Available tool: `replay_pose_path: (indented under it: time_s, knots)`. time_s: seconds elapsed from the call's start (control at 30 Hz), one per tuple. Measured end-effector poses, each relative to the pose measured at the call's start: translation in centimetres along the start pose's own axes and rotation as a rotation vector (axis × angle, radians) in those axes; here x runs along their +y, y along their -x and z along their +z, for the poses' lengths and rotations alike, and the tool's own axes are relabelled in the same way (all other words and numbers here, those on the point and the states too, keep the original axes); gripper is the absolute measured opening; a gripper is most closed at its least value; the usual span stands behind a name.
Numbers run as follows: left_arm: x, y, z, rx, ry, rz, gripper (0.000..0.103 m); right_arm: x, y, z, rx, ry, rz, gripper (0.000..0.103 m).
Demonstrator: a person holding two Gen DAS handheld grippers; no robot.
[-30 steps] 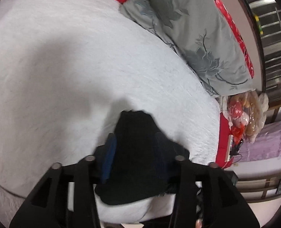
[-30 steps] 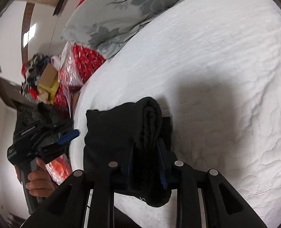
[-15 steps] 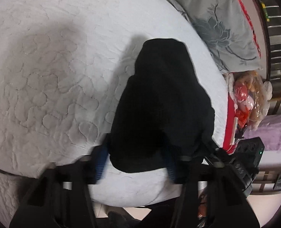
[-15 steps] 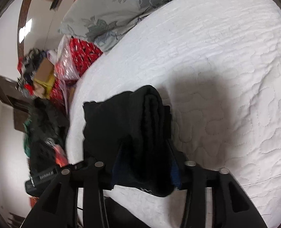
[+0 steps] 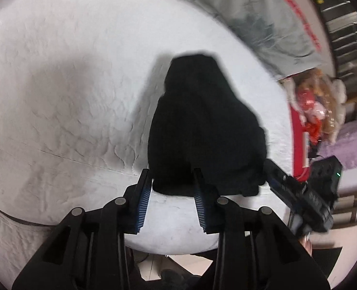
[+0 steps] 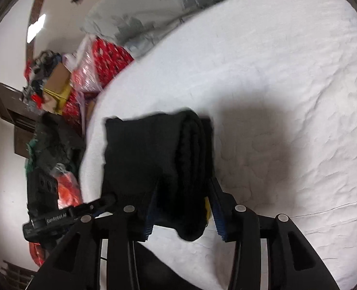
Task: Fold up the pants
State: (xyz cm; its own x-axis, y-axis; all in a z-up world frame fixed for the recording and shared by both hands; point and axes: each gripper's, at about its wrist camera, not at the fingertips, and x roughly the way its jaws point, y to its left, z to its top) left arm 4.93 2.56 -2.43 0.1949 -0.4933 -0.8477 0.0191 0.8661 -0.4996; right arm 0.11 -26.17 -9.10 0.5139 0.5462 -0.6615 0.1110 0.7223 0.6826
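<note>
White quilted bed (image 5: 57, 101), black pants (image 5: 202, 130) lying folded near its front edge.
Our left gripper (image 5: 171, 191) has been narrowing, spread and empty at the hem; our right gripper (image 6: 183, 207) has just been opening around the thick fold. We back out straight, so no layer drags.

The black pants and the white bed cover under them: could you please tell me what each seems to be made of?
The black pants look like a thick, soft knit or fleece: matte, no sheen, with a fuzzy ribbed roll along the folded edge; the exact fibre cannot be told. The white bed cover looks like quilted cotton or a blend: matte, with stitched wavy lines and puffed padding between them.
</note>
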Motion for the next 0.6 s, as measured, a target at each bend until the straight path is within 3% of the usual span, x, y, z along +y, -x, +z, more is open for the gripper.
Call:
replay_pose_path:
  time_s: [0.1, 0.13, 0.17, 0.4, 0.5, 0.6]
  knots:
    - [0.0, 2.7, 1.3, -0.078, -0.01, -0.029, 0.04, -0.2, 1.9, 1.4, -0.073, -0.017, 0.027, 0.062]
    - [-0.3, 3.0, 2.4, -0.094, -0.013, -0.027, 0.052, -0.2, 2.0, 1.9, -0.089, -0.025, 0.022, 0.062]
    - [-0.8, 2.8, 3.7, -0.106, -0.019, -0.008, 0.055, -0.1, 1.7, 2.4, -0.092, -0.033, 0.022, 0.062]
    - [-2.3, -1.8, 8.5, -0.035, -0.049, 0.097, 0.055, 0.3, -2.2, 3.3, -0.062, -0.062, 0.002, 0.062]
    - [-3.4, -4.4, 9.6, 0.007, -0.05, 0.166, 0.053, 0.6, -3.2, 3.5, -0.038, -0.012, -0.031, 0.035]
    - [-4.2, -5.7, 10.3, -0.01, -0.045, 0.198, 0.045, 0.4, -2.2, 3.8, -0.083, -0.022, 0.005, 0.024]
